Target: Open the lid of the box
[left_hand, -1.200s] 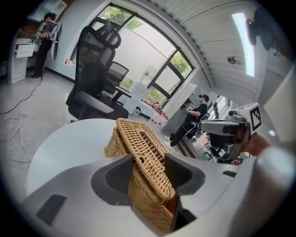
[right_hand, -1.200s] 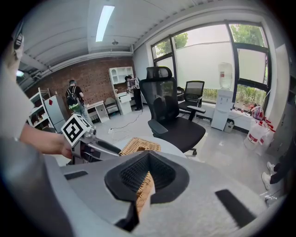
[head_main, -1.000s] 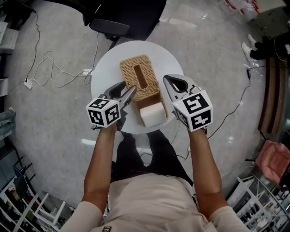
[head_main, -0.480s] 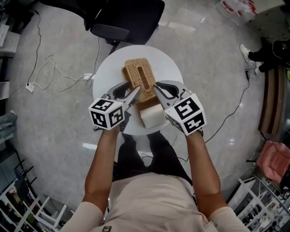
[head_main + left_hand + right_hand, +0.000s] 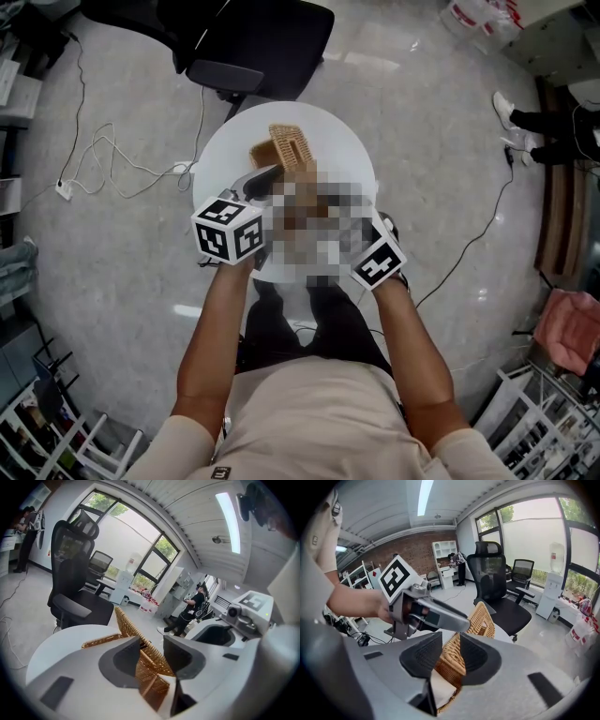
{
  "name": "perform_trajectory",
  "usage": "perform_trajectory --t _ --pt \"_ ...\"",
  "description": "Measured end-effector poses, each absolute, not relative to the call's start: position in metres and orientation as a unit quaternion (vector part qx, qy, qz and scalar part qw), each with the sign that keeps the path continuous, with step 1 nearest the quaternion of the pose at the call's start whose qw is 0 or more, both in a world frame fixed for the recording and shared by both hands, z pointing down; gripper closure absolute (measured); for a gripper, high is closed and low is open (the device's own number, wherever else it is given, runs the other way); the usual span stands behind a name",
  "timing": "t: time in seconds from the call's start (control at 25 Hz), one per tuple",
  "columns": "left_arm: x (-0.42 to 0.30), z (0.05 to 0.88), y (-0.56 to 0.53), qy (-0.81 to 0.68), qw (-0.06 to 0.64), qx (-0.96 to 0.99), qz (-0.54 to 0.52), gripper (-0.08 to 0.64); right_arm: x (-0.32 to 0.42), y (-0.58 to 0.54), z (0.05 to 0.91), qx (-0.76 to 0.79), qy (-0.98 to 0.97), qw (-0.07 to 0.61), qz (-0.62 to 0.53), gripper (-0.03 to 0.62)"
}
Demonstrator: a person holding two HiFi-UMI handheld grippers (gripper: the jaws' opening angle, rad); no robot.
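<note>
A woven wicker box [image 5: 451, 663] stands on a round white table [image 5: 220, 159], with white tissue [image 5: 440, 691] showing inside it. Its wicker lid [image 5: 286, 150] is tilted up on edge. In the left gripper view, the left gripper [image 5: 152, 656] is closing its jaws with the raised lid [image 5: 129, 627] between them, and I see no firm press. The right gripper [image 5: 450, 656] is opening its jaws astride the box's near wicker wall. One left-gripper finger [image 5: 440, 616] lies across the lid [image 5: 483, 620]. A mosaic patch hides the box's middle in the head view.
A black office chair [image 5: 258, 42] stands just beyond the table. Cables [image 5: 103, 150] trail over the grey floor to the left. A person [image 5: 190, 611] stands far off near shelving. The holder's legs are under the table's near edge.
The lid lay flat on the box and now stands tilted up. Both grippers have closed in on the box, the right one swinging left from beside it.
</note>
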State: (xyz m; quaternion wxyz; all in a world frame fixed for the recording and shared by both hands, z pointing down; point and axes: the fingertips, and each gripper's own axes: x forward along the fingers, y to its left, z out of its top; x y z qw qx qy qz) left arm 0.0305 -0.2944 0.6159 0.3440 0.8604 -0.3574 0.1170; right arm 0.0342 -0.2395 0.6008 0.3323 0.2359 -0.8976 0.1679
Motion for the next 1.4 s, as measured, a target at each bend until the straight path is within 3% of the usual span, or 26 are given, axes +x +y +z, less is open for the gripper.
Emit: perform_trajectory --t 0.24,0.36,1.4 --pt "0.047 0.608 -0.298 -0.335 0.34 0.87 0.124 0.414 0.044 -0.236 0.616 0.244 -0.872 0.398 0.149 0.482" --pt "0.054 0.604 -0.298 -0.322 0.341 0.874 0.13 0.414 0.055 -0.239 0.621 0.261 -0.856 0.42 0.152 0.515" --pt "-0.011 0.497 -0.294 -0.334 0.252 0.899 0.126 0.419 0.111 -0.254 0.618 0.343 -0.805 0.443 0.196 0.531"
